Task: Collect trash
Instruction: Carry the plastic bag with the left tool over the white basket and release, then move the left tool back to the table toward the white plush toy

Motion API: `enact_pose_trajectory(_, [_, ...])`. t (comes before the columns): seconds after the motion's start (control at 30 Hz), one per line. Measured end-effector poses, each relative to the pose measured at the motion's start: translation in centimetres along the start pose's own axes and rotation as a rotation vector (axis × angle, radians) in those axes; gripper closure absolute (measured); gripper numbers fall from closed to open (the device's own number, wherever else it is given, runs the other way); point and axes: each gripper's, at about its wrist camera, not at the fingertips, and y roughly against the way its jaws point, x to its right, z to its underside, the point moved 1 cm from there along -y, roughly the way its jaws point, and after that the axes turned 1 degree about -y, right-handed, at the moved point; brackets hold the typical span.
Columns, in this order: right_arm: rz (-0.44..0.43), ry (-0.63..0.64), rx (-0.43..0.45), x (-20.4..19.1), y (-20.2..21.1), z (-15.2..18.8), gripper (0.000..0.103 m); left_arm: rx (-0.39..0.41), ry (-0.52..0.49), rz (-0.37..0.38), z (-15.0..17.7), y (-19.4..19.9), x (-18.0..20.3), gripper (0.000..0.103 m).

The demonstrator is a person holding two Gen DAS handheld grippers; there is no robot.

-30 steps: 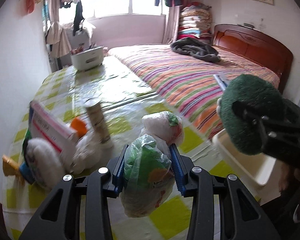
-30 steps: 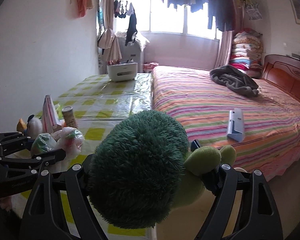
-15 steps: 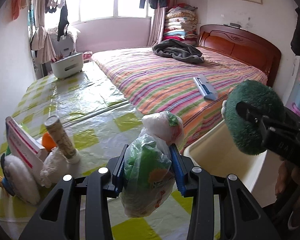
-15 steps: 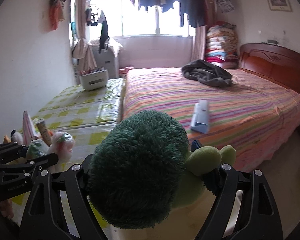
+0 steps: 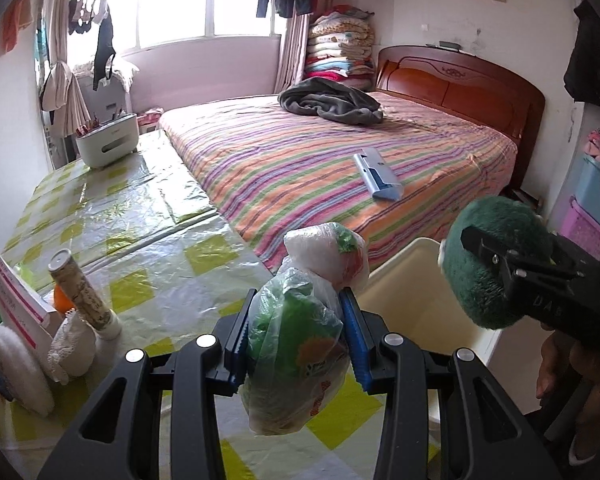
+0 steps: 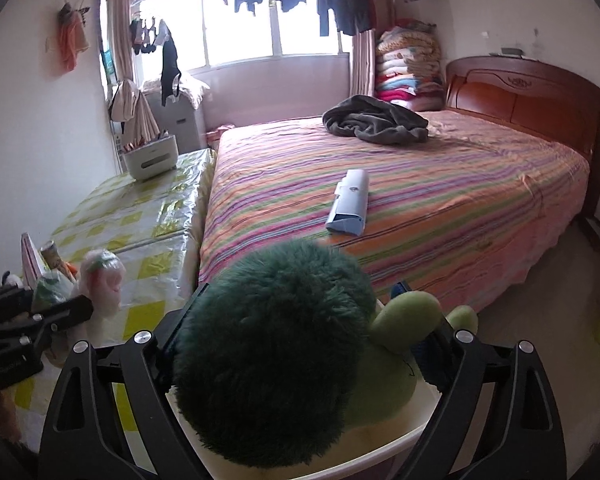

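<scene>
The left tool (image 5: 296,344) is closed on a knotted plastic bag (image 5: 296,340) of green and orange wrappers; the blue pads (image 5: 356,348) press on both sides of it, and its lower end hangs free below the jaws. A second, whitish bag knot (image 5: 326,252) is seen just beyond and above the first, touching it. Both are held over the near edge of the table (image 5: 156,216), which is covered in a shiny yellow-checked cloth.

The right tool (image 6: 300,344) has a green plush toy (image 6: 276,344) between its fingers, the dark furry head toward the camera and the lighter green limbs to the right. Its jaws have just been opening and stand wide; whether the pads still press on the toy cannot be told. The toy is held above a cream bin (image 5: 412,300), which stands beside the table, at the foot of the bed (image 5: 340,168).

On the table's left part a white and red box (image 5: 16,304), a paper tube (image 5: 80,292) and white fluffy items (image 5: 16,364) are grouped close together. At the far end a white caddy (image 5: 106,144) is set. On the striped bed a blue and white box (image 5: 378,174) and a dark grey blanket (image 5: 332,100) are lying well apart.
</scene>
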Motion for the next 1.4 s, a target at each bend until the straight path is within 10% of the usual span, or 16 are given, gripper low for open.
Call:
enact_pose_trajectory(0.97, [-0.009, -0.242, 0.206, 5.6, 4.4, -1.0, 0.011, -0.058, -0.141, 0.146, 0.2, -2.0, 8.6, 0.06])
enact_pose_trajectory(1.4, [-0.023, -0.222, 0.204, 4.4, 4.2, -1.1, 0.011, 0.017, 0.006, 0.067, -1.6, 1.3, 2.7, 0.056])
